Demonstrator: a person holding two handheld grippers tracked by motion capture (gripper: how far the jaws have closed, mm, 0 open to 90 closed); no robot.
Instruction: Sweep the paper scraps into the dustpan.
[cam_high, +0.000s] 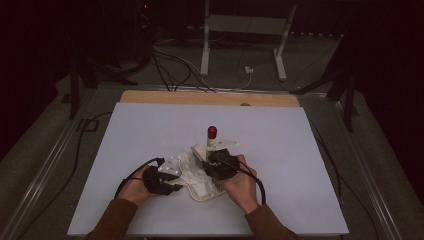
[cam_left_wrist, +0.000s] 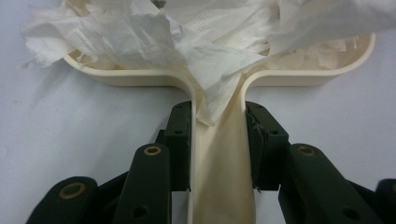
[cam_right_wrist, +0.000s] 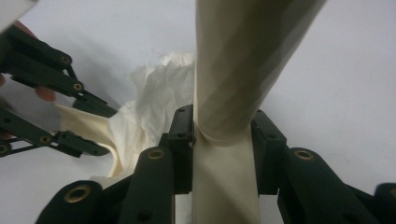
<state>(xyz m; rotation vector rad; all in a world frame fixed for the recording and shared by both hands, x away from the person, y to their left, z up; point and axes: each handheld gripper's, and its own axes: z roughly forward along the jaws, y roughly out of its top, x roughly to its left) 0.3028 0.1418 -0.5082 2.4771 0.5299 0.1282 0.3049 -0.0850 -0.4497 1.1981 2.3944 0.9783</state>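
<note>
left gripper (cam_left_wrist: 218, 140): clamped on dustpan (cam_left_wrist: 224, 186) handle; crumpled paper (cam_left_wrist: 154, 37) inside
right gripper (cam_right_wrist: 219, 135): clamped on brush handle (cam_right_wrist: 233, 70)

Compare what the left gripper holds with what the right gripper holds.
The left gripper clamps the flat handle of a cream dustpan lying on the table, with crumpled tissue in its tray. The right gripper clamps a rounded cream brush handle that stands up, red-tipped in the high view. Both are cream and gripped at the handle.
</note>
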